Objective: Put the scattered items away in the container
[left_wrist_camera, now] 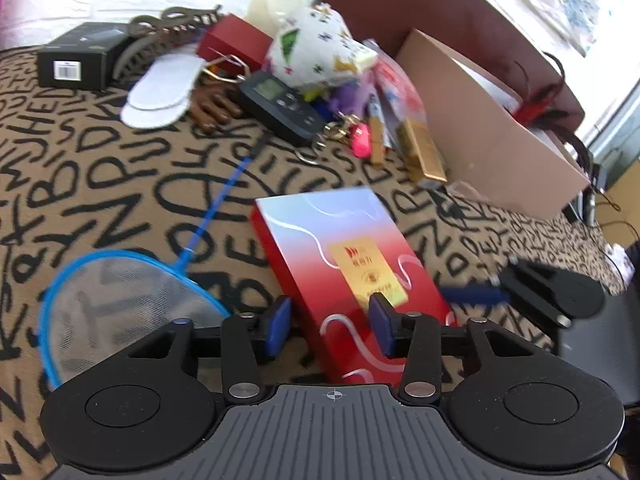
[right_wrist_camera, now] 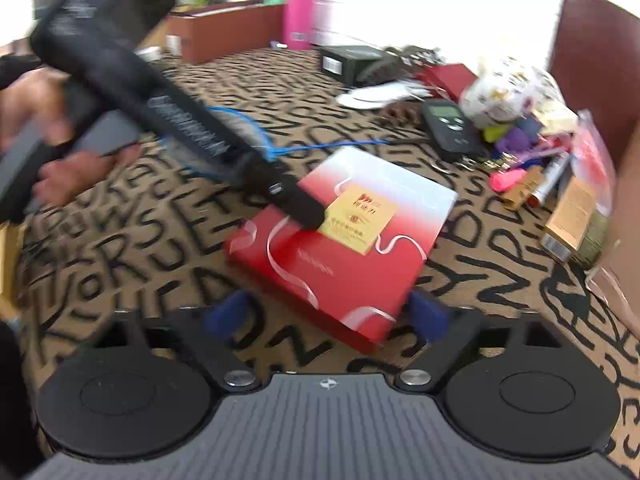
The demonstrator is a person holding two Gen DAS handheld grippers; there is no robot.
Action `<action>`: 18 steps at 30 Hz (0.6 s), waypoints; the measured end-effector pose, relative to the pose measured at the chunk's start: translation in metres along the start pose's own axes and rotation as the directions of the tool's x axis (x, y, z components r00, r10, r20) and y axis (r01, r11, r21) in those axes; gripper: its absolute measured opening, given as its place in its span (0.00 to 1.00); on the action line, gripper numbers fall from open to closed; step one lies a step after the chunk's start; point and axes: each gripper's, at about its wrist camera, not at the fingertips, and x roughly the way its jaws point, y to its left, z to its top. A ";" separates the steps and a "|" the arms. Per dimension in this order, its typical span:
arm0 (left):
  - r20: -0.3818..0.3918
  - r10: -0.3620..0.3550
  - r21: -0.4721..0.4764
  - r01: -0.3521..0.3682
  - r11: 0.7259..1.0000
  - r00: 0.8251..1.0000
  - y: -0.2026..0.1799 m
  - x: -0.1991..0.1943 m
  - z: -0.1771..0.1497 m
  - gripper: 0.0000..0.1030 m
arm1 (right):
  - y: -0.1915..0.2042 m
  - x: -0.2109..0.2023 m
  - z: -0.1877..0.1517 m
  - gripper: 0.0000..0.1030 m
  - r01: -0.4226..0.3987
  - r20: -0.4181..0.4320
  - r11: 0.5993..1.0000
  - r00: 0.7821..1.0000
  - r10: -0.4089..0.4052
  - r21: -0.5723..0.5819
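Red gift box lies flat on the lettered cloth, stiff, glossy, likely slippery, so take opposite edges. Left gripper straddles its near left edge, half open; right gripper brackets its near corner, wide, seemingly not pinching.

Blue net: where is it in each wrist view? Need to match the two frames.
Left wrist: blue net at lower left, its handle running up and right toward the clutter pile.
Right wrist: the net at centre left, its hoop mostly hidden behind the left gripper.
Shared landmark: the red box, at centre in both views.
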 end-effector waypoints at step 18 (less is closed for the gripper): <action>0.012 0.015 0.097 -0.016 0.995 1.000 -0.014 0.016 0.005 0.65 | -0.008 0.015 0.002 0.87 0.043 0.021 0.991 0.999 -0.045 0.123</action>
